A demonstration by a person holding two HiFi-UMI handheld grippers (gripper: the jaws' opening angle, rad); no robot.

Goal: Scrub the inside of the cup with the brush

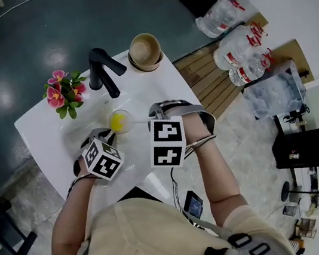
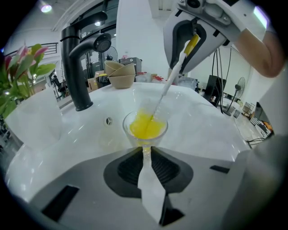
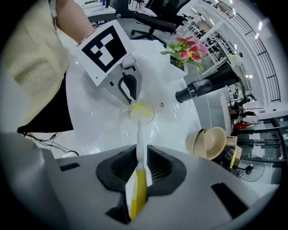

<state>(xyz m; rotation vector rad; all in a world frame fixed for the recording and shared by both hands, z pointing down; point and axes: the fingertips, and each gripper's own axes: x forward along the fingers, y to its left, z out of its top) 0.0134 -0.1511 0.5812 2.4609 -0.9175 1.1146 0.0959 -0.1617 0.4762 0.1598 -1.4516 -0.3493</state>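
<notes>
A small clear cup (image 1: pixel 119 122) sits tilted over the white sink (image 1: pixel 45 131). My left gripper (image 1: pixel 110 137) is shut on its near edge. In the left gripper view the cup (image 2: pixel 145 126) lies just beyond the jaws of the left gripper (image 2: pixel 146 155), with the yellow brush head inside it. My right gripper (image 1: pixel 157 113) is shut on the brush (image 3: pixel 137 148), a white handle with a yellow end, and points steeply down from the right. From the right gripper (image 3: pixel 139 173) the handle runs into the cup (image 3: pixel 141 112). The left gripper (image 3: pixel 128 87) shows behind the cup.
A black faucet (image 1: pixel 105 72) stands behind the basin, with pink flowers (image 1: pixel 64 92) to its left. Stacked beige bowls (image 1: pixel 146 52) rest at the counter's far corner. Water bottles (image 1: pixel 237 50) lie on the floor to the right. A drain hole (image 2: pixel 108 120) sits left of the cup.
</notes>
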